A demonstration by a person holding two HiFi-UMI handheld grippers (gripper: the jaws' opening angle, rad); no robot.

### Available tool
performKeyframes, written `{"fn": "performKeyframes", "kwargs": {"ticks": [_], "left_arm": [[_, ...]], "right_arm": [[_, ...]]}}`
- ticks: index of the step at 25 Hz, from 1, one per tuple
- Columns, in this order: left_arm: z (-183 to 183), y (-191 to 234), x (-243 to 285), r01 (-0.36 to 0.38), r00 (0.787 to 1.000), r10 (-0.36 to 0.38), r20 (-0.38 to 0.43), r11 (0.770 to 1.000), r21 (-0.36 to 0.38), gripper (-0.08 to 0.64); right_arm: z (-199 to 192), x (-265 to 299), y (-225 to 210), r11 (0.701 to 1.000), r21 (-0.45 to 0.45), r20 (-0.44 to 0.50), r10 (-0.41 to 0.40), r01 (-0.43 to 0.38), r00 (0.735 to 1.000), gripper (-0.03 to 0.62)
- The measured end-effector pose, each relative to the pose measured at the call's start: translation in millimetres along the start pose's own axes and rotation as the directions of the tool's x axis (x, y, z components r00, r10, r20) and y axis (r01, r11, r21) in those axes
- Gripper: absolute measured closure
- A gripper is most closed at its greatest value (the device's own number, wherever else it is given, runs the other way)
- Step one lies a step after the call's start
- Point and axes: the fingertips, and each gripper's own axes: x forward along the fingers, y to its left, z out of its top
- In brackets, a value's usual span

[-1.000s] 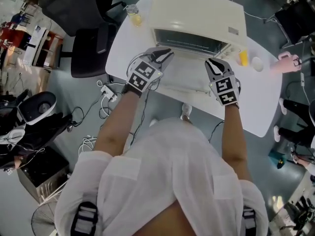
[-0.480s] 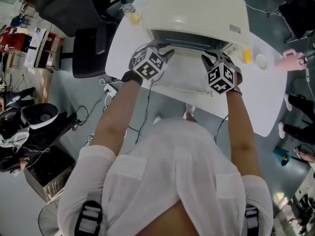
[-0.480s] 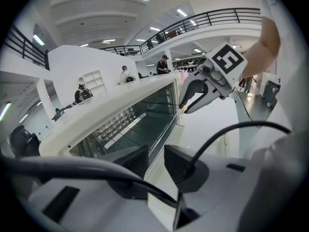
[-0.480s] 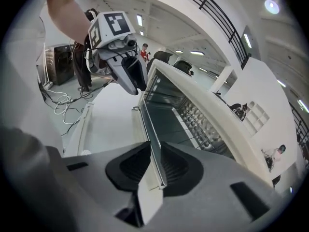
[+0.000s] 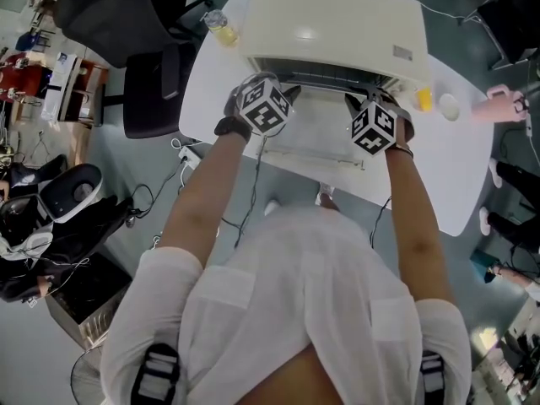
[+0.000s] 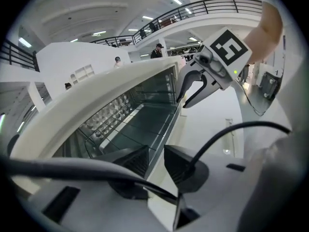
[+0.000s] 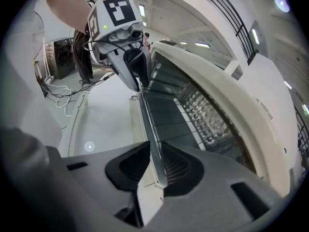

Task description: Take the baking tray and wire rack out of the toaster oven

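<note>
The white rounded counter (image 5: 460, 184) lies under both tongs, running well out to either side of them. On it, just ahead of the tips, stands the cream box-shaped toaster oven (image 5: 337, 19), its mouth facing them. Its glass door (image 5: 321, 133) lies folded flat between and below the two tongs.

The dark metal baking tray (image 7: 164, 105) sits inside the oven, straight ahead of both pairs of tips, with the thin-wired metal rack (image 7: 171, 122) over it.

The left tongs (image 5: 291, 93) are at the left end of the oven's mouth and the right tongs (image 5: 354, 101) at the right end. Both point down and inward.

The left tongs have just been opening. Their jaws now stand plainly apart, and the metal front rim at the oven's mouth runs through the gap untouched. The right tongs have also been opening and are parted more narrowly, with one pad on each side of the same rim. Neither holds anything.

A small glass of yellow liquid (image 5: 222, 25) stands beyond the left tongs. A small yellow object (image 5: 423, 99) sits just outside the right tongs.
</note>
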Motion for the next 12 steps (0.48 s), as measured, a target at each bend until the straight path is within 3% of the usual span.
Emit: {"fn": "performKeyframes", "kwargs": {"ticks": [12], "left_arm": [[-10.8, 0.8, 21.7, 0.012, 0.992, -0.011, -0.123, 1.0, 0.011, 0.472]], "right_arm": [[-9.3, 13.1, -4.9, 0.999, -0.038, -0.048, 0.029, -0.031, 0.998, 0.529]]}}
